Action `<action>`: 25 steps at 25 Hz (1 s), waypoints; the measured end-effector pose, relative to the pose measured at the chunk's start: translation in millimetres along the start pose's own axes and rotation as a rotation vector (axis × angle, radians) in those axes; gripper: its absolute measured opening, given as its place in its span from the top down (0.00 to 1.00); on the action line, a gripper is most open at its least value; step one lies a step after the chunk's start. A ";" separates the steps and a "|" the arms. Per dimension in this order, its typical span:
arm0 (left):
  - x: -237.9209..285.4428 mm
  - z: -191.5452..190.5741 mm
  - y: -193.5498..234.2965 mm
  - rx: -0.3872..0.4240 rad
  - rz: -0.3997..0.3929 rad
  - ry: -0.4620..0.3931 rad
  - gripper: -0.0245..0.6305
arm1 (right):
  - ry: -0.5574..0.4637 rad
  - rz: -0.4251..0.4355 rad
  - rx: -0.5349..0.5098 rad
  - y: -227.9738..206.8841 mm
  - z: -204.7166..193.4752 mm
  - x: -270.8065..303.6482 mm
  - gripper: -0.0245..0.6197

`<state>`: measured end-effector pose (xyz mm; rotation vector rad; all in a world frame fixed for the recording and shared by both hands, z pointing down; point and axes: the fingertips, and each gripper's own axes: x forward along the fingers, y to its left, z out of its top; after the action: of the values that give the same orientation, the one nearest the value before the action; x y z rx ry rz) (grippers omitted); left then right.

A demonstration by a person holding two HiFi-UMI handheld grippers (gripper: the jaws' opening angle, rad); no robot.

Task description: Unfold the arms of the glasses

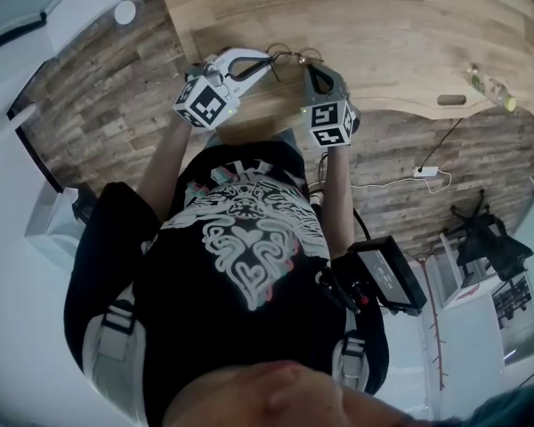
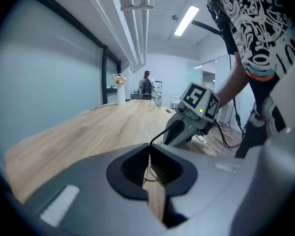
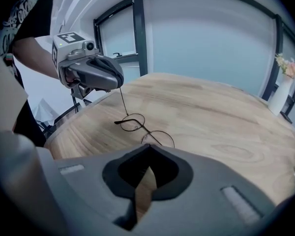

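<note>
Both left gripper and right gripper tight on glasses arms

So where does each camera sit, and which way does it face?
Head view: on the person's head, facing steeply down at the pale wooden table; black printed T-shirt, left gripper and right gripper show.
Left gripper view: on the left gripper, looking along its closed fingers at the right gripper; T-shirt at right.
Right gripper view: on the right gripper, looking past its closed fingers at the round wire-rimmed glasses and left gripper.
Shared: each gripper view shows the other gripper; all show the table.
</note>
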<state>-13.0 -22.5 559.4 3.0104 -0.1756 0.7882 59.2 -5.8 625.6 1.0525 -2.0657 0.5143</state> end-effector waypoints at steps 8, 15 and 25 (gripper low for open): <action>-6.6 6.6 11.2 -0.090 0.060 -0.080 0.97 | 0.047 0.015 -0.016 8.0 2.0 4.1 0.96; -13.3 14.5 15.5 -0.082 0.024 -0.120 0.97 | 0.012 0.056 -0.143 19.5 25.8 -2.5 0.96; -3.5 13.6 12.4 -0.067 -0.008 -0.090 0.97 | 0.090 0.155 -0.341 32.6 32.9 16.7 0.90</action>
<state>-10.8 -35.2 545.8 2.9827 -0.1881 0.6339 11.9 -16.2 616.8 0.6621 -2.0718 0.2656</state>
